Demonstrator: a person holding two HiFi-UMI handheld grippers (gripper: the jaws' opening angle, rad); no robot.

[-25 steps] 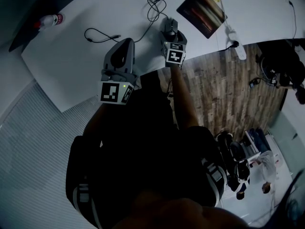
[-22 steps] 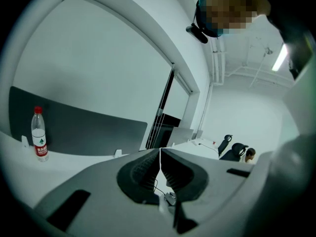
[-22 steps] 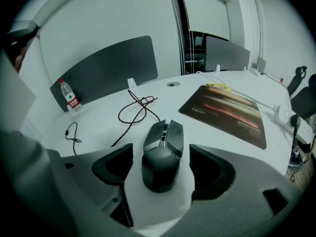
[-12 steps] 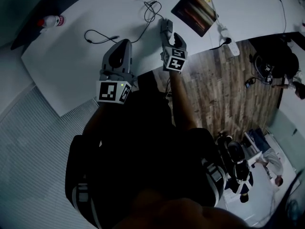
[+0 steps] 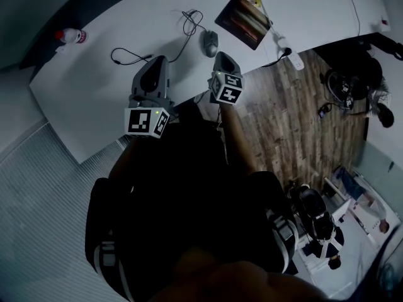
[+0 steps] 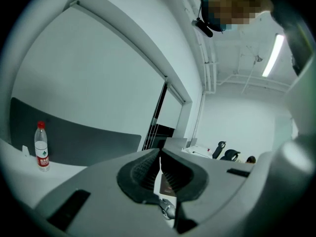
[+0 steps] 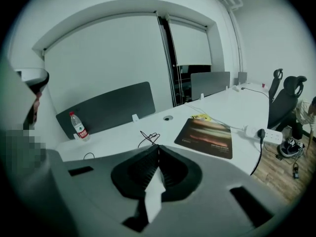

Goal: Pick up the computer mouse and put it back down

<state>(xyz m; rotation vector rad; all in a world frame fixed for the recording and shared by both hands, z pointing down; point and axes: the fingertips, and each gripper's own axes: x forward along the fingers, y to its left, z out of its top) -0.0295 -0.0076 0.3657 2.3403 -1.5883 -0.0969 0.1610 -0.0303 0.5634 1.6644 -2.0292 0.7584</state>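
Note:
The dark computer mouse (image 5: pixel 210 43) lies alone on the white table (image 5: pixel 94 87), its cable running back to a tangle (image 5: pixel 189 21). My right gripper (image 5: pixel 221 56) hovers just short of the mouse, toward the table's near edge, not touching it. Its jaws have just been closing and now meet with nothing between them (image 7: pixel 158 146). In the right gripper view the mouse is hidden behind the jaws. My left gripper (image 5: pixel 157 61) hangs over the table to the left, its tips together (image 6: pixel 159 154) and empty.
A dark mouse pad (image 5: pixel 242 21) lies beyond the mouse, with a white power strip (image 5: pixel 286 50) at its right near the table's edge. A loose black cable (image 5: pixel 129 56) and a water bottle (image 5: pixel 70 36) are at the left. Wooden floor (image 5: pixel 283 118) shows right of the table.
The right gripper, open around the mouse a second ago, has let it go, lifted back toward me and shut. The left gripper has risen a little.

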